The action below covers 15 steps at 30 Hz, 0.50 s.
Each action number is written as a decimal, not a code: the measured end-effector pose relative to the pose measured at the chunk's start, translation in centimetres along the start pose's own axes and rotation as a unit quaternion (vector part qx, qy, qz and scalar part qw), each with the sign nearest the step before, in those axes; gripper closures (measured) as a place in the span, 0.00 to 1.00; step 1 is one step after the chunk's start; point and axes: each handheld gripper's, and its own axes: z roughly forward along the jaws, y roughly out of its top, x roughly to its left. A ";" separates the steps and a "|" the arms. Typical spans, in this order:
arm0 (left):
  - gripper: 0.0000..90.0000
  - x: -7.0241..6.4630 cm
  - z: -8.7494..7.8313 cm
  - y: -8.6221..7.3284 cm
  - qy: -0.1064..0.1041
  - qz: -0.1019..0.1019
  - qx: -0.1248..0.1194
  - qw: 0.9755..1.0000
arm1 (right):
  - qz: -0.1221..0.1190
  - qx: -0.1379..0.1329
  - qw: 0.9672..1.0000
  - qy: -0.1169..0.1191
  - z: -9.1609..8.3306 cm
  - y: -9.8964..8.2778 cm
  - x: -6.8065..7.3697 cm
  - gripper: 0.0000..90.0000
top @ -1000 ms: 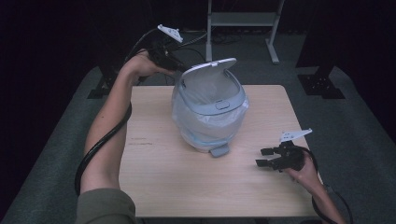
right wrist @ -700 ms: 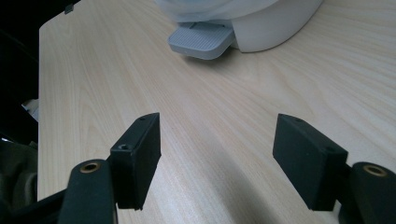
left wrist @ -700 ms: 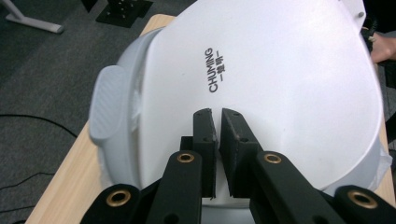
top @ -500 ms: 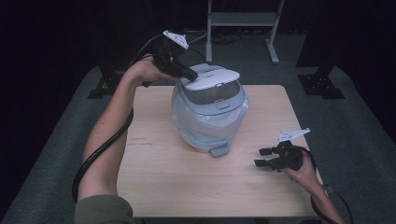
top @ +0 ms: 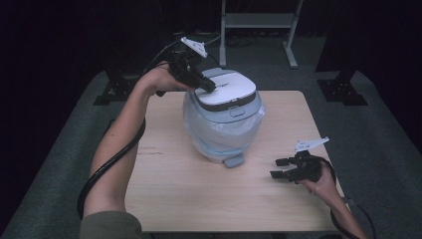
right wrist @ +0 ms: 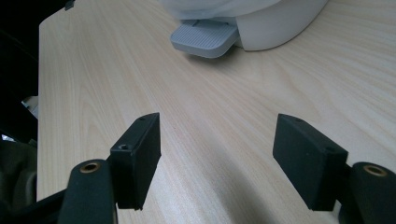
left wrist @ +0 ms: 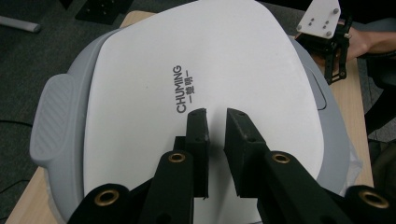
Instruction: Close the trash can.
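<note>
While the left gripper (left wrist: 216, 122) presses its two black jaws down on the white lid (left wrist: 201, 79), those jaws stand nearly together with only a thin gap between them and nothing caught inside. From the left gripper view, the tips sit on the lid just below the printed word CHUMING, and a grey rim (left wrist: 56, 119) runs round the white panel. Seen from the high view, the left gripper (top: 206, 88) touches the near-left part of the lid (top: 229, 89), which lies flat and closed on a small pedal bin (top: 224, 119) lined with a clear plastic bag (top: 219, 132). That bin stands upright on the wooden table (top: 174, 184), toward its far middle, with a grey foot pedal (top: 233, 160) sticking out at its base toward the person.

Well apart from the bin, the right gripper (top: 279, 168) rests low at the near right of the table, jaws spread wide and empty. Its own view shows the right gripper (right wrist: 217, 163) pointing along the bare wood toward the pedal (right wrist: 205, 39).
</note>
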 end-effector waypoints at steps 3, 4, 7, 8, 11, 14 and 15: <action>0.86 -0.2 0.4 0.1 -0.003 0.003 0.003 1.000 | -0.001 0.000 1.000 0.000 0.1 0.0 0.0 0.34; 0.86 -0.2 0.5 0.1 -0.004 0.003 0.003 1.000 | -0.001 0.000 1.000 0.000 0.1 0.0 0.0 0.34; 0.85 -0.4 0.8 0.2 -0.007 0.004 0.006 1.000 | 0.000 0.001 1.000 -0.001 0.1 0.0 0.0 0.34; 0.85 -0.4 1.0 0.2 -0.007 0.005 0.009 1.000 | -0.001 0.002 1.000 -0.001 0.2 0.0 0.0 0.34; 0.84 -0.6 1.3 0.2 -0.008 0.005 0.014 1.000 | -0.003 0.004 1.000 -0.002 0.2 0.0 0.0 0.34; 0.83 -0.8 1.6 0.3 -0.009 0.007 0.019 1.000 | -0.003 0.005 1.000 -0.004 0.3 0.1 0.0 0.34; 0.82 -0.8 1.8 0.4 -0.011 0.007 0.018 1.000 | -0.004 0.005 1.000 -0.004 0.3 0.1 0.1 0.34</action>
